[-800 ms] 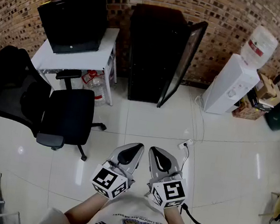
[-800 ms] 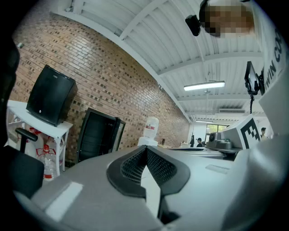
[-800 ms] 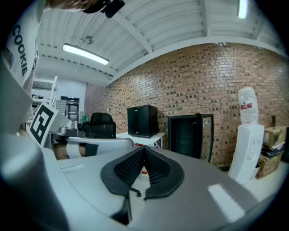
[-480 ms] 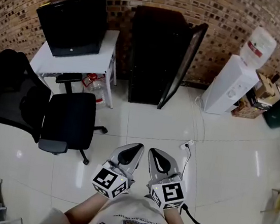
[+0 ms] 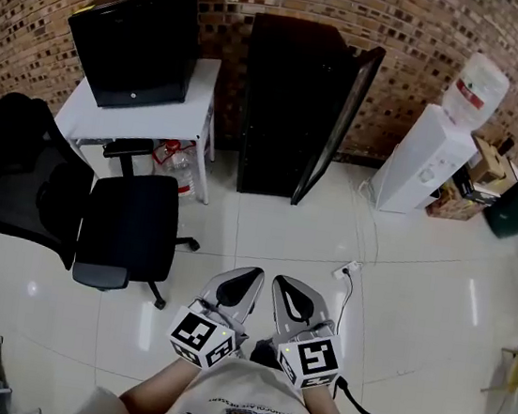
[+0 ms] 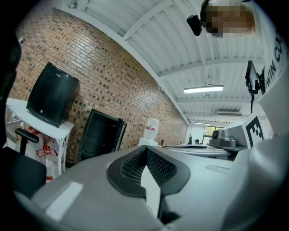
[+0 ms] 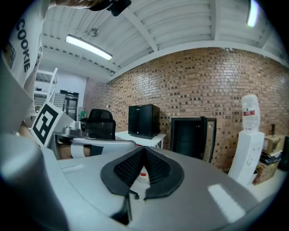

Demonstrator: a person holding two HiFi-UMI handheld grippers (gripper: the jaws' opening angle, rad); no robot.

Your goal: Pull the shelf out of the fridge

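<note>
A tall black fridge (image 5: 287, 101) stands against the brick wall, its glass door (image 5: 340, 117) swung open to the right. Its inside is dark and I cannot make out the shelf. The fridge also shows in the left gripper view (image 6: 101, 137) and the right gripper view (image 7: 192, 136). My left gripper (image 5: 252, 273) and right gripper (image 5: 279, 282) are side by side close to my body, well short of the fridge, both shut with nothing between the jaws.
A black office chair (image 5: 79, 206) stands at the left. A white table (image 5: 140, 105) beside the fridge bears a small black fridge (image 5: 134, 38). A water dispenser (image 5: 438, 144) stands right, with boxes (image 5: 485, 179) beyond. A plug and cable (image 5: 345, 270) lie on the white tiled floor.
The view has shifted slightly; the fridge sits a little further right in frame. Both grippers stay together in front of me, shut.
</note>
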